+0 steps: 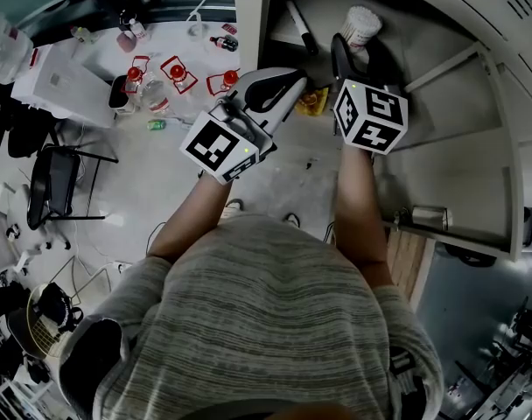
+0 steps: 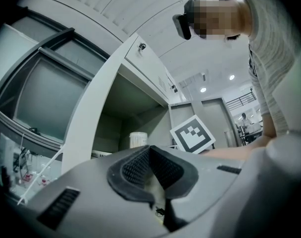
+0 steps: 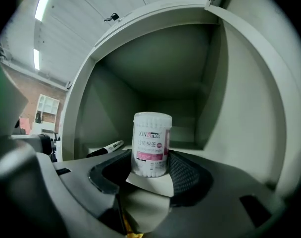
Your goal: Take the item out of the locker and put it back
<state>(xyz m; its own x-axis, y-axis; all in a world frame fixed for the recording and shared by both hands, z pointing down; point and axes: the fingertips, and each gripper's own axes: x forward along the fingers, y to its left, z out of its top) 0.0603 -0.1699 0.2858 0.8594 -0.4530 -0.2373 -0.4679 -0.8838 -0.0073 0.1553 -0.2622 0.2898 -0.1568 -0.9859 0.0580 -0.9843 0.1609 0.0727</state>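
In the locker [image 3: 239,108], mid-frame, the cotton swab tub [image 3: 151,138] stands upright between the wide-spread jaws of the right gripper [image 3: 149,160]; the left gripper [image 2: 149,150] is pressed together.

Cotton swabs back on the shelf: a clear cylindrical tub of cotton swabs [image 3: 151,144], wrapped in a white-and-pink label, stands upright on the floor of an open compartment in a pale grey metal locker [image 3: 242,108]. The compartment's side walls rise at the tub's nine and three o'clock, both clear of it, and the back wall rises at twelve. From above, the tub [image 1: 361,24] sits at one o'clock of frame centre, white swab tips packed at its top, inside the locker [image 1: 441,147].
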